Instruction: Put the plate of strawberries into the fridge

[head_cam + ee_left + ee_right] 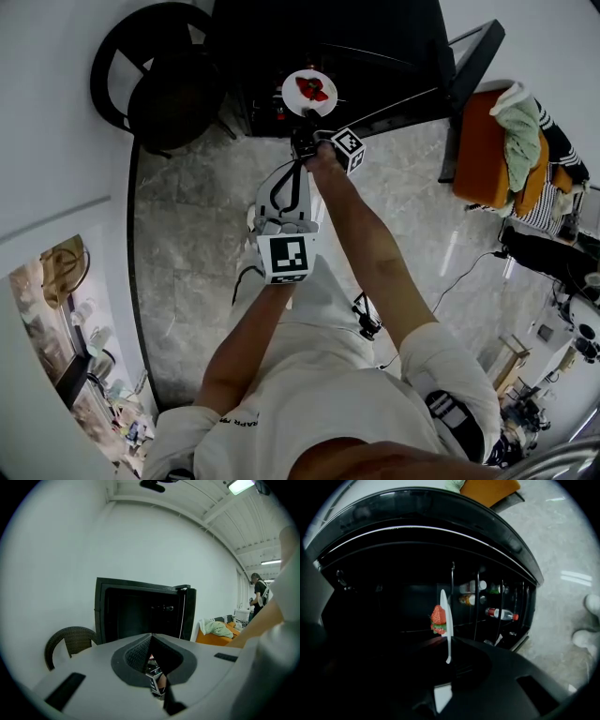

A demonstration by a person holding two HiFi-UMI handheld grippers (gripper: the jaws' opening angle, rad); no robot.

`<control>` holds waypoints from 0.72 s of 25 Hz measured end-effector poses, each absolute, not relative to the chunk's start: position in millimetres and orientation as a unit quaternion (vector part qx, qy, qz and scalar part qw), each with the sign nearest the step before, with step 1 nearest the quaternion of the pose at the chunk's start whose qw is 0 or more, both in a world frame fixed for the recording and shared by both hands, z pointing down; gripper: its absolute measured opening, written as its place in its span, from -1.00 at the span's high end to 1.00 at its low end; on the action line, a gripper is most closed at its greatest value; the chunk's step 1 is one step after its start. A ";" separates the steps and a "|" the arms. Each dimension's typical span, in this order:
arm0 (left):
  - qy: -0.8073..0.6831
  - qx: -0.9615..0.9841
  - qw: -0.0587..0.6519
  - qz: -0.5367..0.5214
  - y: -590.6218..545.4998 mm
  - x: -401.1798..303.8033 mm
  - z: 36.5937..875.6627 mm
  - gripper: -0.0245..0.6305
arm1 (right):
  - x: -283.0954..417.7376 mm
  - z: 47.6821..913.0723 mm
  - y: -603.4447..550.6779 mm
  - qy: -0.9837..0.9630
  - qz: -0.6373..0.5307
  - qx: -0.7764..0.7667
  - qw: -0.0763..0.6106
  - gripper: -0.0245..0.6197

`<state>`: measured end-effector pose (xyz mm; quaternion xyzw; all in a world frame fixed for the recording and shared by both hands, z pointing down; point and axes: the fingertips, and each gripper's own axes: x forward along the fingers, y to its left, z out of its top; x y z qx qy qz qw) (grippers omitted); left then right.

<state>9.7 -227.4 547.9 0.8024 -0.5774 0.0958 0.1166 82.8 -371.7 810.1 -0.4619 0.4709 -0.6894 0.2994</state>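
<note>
We are holding the plate, strawberries lying on it, just before the open fridge; a chair is standing left of the fridge, a sofa right.

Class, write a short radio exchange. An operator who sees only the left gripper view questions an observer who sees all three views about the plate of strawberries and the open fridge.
Operator: Past the left gripper's shut, empty jaws I see the open black fridge, but no plate. Where is it?
Observer: The right gripper is clamped on the rim of the strawberry plate, holding it at the fridge's open front.
Operator: What is stored in there? My view shows only darkness.
Observer: Several bottles, one with a red cap, sit behind wire rails.
</note>
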 end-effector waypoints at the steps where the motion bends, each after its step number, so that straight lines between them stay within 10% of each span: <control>1: -0.578 0.802 0.120 0.095 -227.7 9.0 549.7 0.92 | 82.1 809.9 -373.1 0.470 -0.690 -0.462 0.300 0.85; 18: -0.584 0.795 0.133 0.094 -229.2 4.2 557.6 0.92 | 82.3 819.0 -391.9 0.461 -0.691 -0.477 0.285 0.85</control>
